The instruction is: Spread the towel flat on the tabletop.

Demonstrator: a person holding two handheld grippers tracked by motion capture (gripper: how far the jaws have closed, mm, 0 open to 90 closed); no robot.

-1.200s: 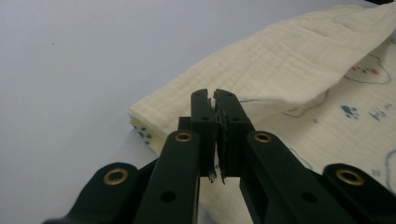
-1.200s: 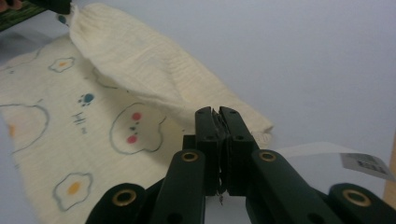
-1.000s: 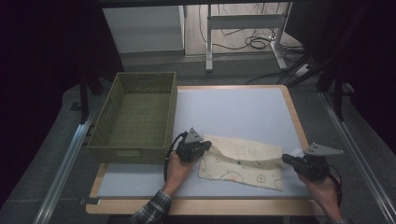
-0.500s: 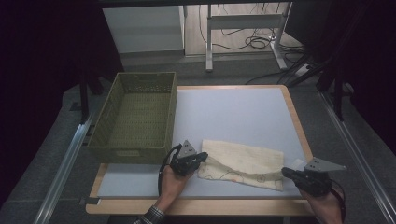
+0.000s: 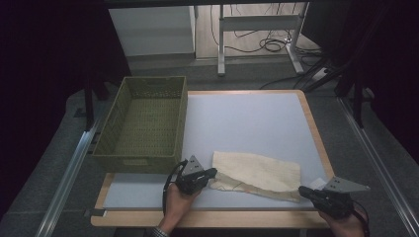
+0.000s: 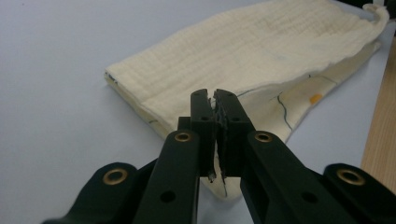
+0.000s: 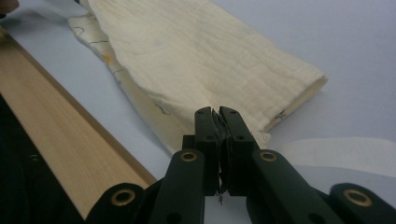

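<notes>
**Both tongs clamped on the folded cloth**

Your left tongs (image 5: 211,173) are closed on the near-left corner of the cloth (image 5: 257,174), with a sliver of fabric pinched between the jaws in the left gripper view. Your right tongs (image 5: 302,191) are closed on its near-right corner in the same way. The cloth lies folded on the near part of the worktop (image 5: 247,123), cream side up, a patterned layer peeking out along the near edge. The basket (image 5: 143,123) stands at the far left, apart from the cloth.
</notes>
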